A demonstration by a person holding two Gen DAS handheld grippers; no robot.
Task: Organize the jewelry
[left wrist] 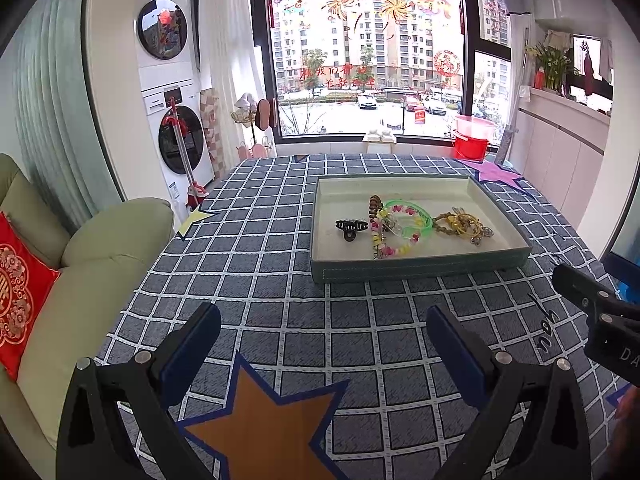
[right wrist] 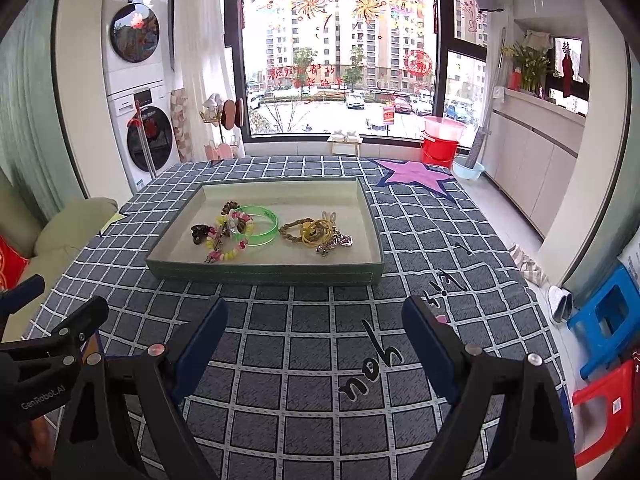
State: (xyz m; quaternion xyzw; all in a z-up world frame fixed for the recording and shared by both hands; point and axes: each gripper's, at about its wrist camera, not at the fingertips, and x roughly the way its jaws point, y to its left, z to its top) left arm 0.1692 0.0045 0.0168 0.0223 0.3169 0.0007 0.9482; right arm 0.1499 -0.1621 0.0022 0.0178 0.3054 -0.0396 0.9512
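Your left gripper (left wrist: 324, 344) and right gripper (right wrist: 316, 336) hover over the checked cloth (right wrist: 280, 360), jaws wide apart and empty. Beyond them the green tray (right wrist: 264, 272) holds a tangled heap: black claw clip (left wrist: 351, 229), beaded bracelet (left wrist: 400, 236), green bangle (right wrist: 262, 226), gold chains (right wrist: 316, 232).
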